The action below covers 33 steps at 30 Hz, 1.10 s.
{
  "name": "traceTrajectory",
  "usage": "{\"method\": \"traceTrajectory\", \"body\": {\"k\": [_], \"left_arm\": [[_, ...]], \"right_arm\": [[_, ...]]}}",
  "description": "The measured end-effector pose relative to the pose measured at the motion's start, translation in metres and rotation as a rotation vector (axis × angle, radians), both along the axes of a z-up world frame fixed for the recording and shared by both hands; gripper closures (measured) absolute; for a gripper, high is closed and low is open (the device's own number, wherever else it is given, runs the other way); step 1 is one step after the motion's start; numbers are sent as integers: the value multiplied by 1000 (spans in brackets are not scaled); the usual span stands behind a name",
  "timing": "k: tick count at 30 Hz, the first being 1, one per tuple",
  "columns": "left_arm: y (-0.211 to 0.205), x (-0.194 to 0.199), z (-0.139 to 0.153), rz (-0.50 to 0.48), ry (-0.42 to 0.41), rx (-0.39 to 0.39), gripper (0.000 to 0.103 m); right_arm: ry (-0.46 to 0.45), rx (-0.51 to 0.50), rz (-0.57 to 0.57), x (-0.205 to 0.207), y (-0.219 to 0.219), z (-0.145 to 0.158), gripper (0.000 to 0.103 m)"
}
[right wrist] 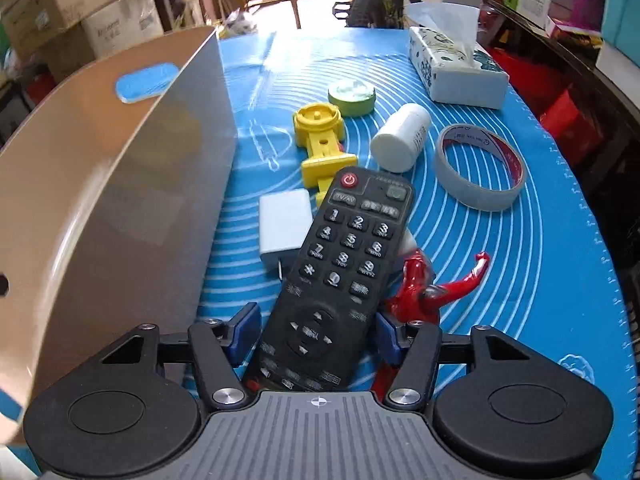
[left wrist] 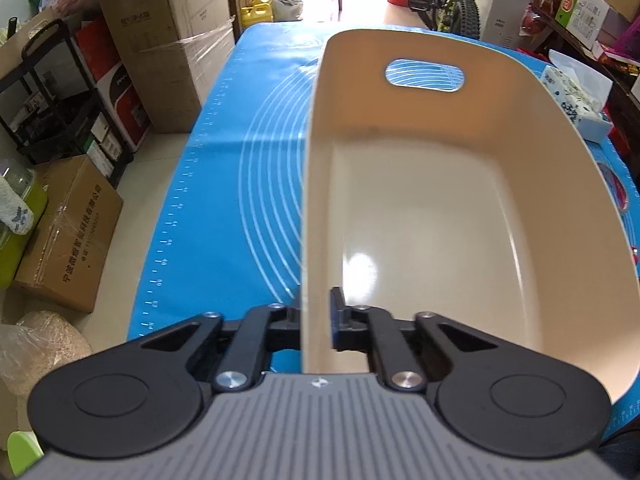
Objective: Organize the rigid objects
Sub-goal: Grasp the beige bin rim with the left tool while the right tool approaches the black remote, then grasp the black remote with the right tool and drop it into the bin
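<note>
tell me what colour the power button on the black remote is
Red, at the top left corner of the black remote control; the right wrist view shows it best.

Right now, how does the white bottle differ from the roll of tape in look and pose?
The white bottle is a closed, solid cylinder lying on its side; the roll of tape is an open grey ring lying flat. The bottle is plain white with small print on its side, while the tape's inner face is white with red print. Both rest on the blue mat, untouched by either gripper.

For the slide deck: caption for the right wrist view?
Right gripper straddles the remote beside the bin.
</note>
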<state>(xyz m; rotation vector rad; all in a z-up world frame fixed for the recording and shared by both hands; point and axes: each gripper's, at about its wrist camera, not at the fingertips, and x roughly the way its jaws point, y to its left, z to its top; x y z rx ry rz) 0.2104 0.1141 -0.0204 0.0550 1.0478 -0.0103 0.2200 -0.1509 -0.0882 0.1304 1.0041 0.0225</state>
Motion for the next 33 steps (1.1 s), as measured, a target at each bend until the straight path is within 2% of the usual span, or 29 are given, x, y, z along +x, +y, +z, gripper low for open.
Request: {"method": "traceTrajectory", "body": {"k": [3,9,14,25,33], "left_arm": [[7,2,0,10,11,-43,99],[8,1,0,14,12,-49,100],[9,1,0,18,17,-55,99],[8,1,0,19,17,-54,99],[8,0,1,21,15,-59,99]], "right_arm": [[5,-28,1,2,2,0,36],[17,-117,19,3,16,-2,38],[-7,-43,2,-4,5,1,49],[-123,23,7,-19,-10,23,50],[-235,36,17,-25,-14,66,50]]}}
